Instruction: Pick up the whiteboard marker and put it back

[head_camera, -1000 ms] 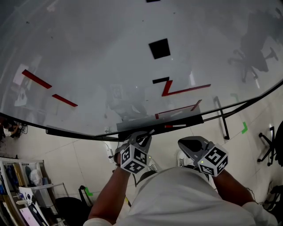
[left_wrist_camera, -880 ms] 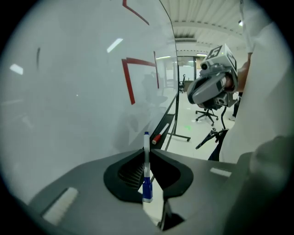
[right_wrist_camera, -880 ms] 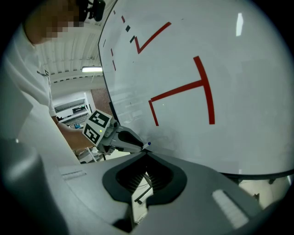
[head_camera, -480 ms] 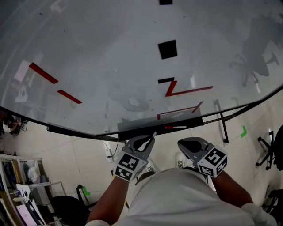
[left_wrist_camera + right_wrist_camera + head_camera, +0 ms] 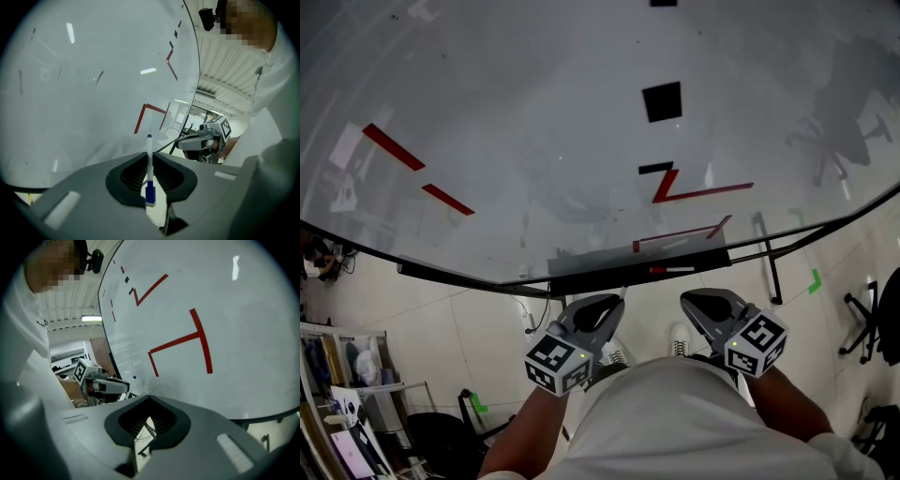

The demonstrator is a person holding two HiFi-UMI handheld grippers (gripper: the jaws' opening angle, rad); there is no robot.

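One whiteboard marker (image 5: 150, 191) upright between left tool (image 5: 149, 157) jaws.

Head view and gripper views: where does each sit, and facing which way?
Head view: on the person's head, steeply down at whiteboard and floor; left gripper, right gripper, shirt show.
Left gripper view: on left gripper, along fingers shut on whiteboard marker, toward whiteboard; shirt at right.
Right gripper view: on right gripper, along shut empty fingers, toward whiteboard.
Shared: each gripper view shows the other gripper.
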